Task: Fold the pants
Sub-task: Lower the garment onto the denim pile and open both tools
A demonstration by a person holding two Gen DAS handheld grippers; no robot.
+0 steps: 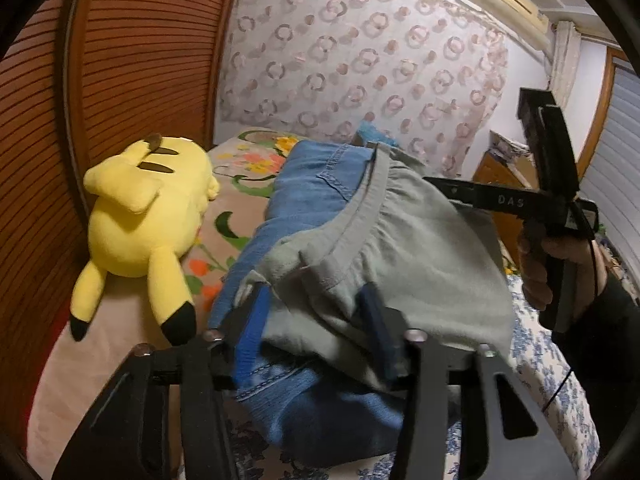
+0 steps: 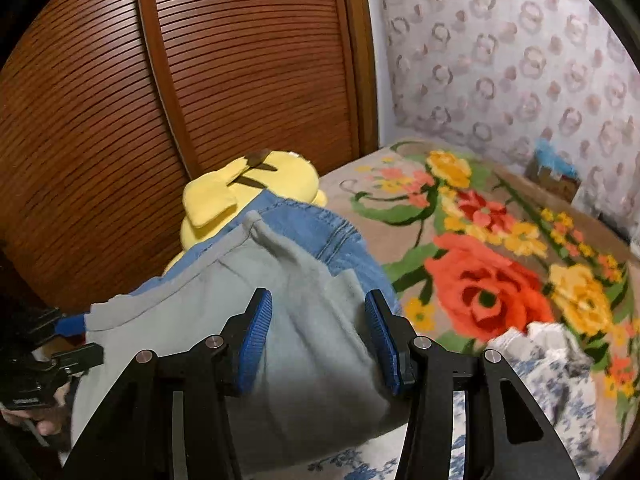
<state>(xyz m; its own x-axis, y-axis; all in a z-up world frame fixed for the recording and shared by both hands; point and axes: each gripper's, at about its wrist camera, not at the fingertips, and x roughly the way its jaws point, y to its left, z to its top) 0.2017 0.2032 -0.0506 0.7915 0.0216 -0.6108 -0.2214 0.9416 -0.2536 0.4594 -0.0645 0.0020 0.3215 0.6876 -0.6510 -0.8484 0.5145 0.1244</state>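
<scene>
Bed (image 2: 452, 208): jeans (image 1: 304, 200), plush (image 1: 148, 216).

Folded pants (image 1: 404, 240) sit on top of a stack of jeans (image 1: 316, 192), stack on the bed (image 1: 80, 380). Plush toy (image 1: 140, 220) lies on the bed left of the stack, just beside it, against the slatted wardrobe door (image 1: 132, 60) behind it. Floral blanket (image 2: 500, 264) spreads over the bed right of and behind the stack in the right wrist view; crumpled cloth (image 2: 548, 340) lies on it near right. Left gripper (image 1: 316, 332) sits at the near edge of the pants, its 2 fingers either side of the fabric. Right gripper (image 2: 320, 340) straddles the pants from the other side. Patterned wall (image 1: 360, 60) behind the bed; air conditioner (image 1: 508, 0) high on the right.
</scene>
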